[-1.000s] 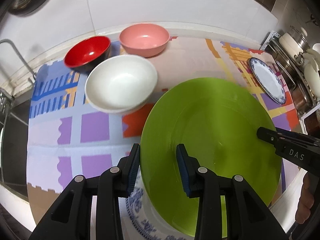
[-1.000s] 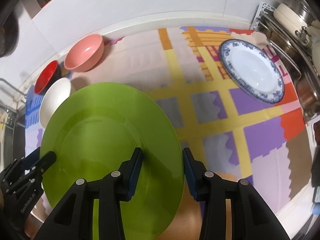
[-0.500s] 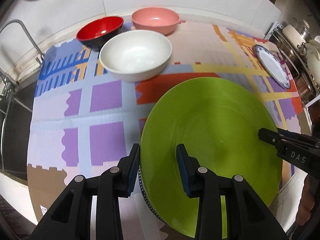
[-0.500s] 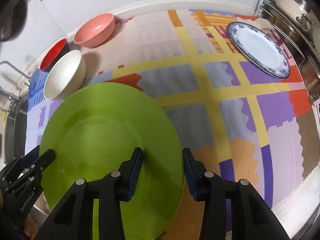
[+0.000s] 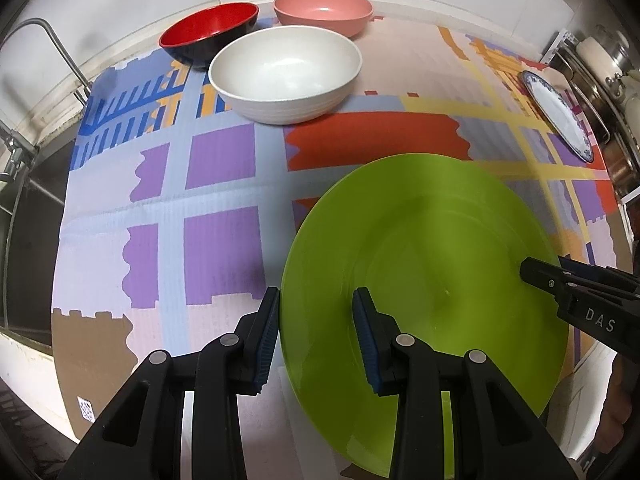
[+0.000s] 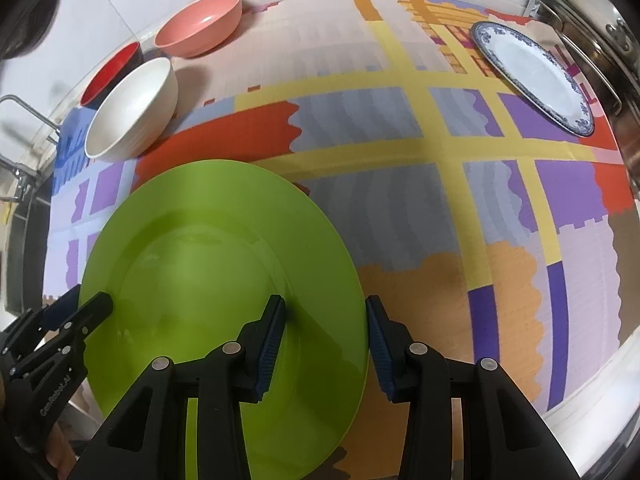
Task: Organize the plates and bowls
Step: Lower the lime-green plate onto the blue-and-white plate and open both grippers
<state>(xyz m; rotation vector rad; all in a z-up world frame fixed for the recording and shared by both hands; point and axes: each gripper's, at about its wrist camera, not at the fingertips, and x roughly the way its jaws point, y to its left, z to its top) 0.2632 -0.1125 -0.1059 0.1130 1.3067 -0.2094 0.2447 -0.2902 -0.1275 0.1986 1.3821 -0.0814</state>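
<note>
A large green plate (image 5: 420, 280) hangs tilted above the patterned mat (image 5: 220, 200), carried by both grippers. My left gripper (image 5: 316, 300) is shut on its left rim, one finger above and one below. On the opposite rim of the plate (image 6: 208, 280) my right gripper (image 6: 324, 308) is shut in the same way. Each gripper's tip shows in the other's view, the right gripper (image 5: 532, 272) and the left gripper (image 6: 100, 300). A white bowl (image 5: 284, 72), a red bowl (image 5: 208, 28) and a pink bowl (image 5: 324, 8) stand together at the far left. A blue-rimmed white plate (image 6: 532, 76) lies far right.
A sink with a faucet (image 5: 40, 40) lies off the mat's left edge. A rack with pots (image 5: 600, 60) stands beyond the right edge. The white tiled wall closes the back. The counter's front edge runs just below the grippers.
Both grippers have carried the green plate back toward the counter's near edge and lower. The bowls have receded in view. The blue-patterned plate seen under the green one is out of sight.
</note>
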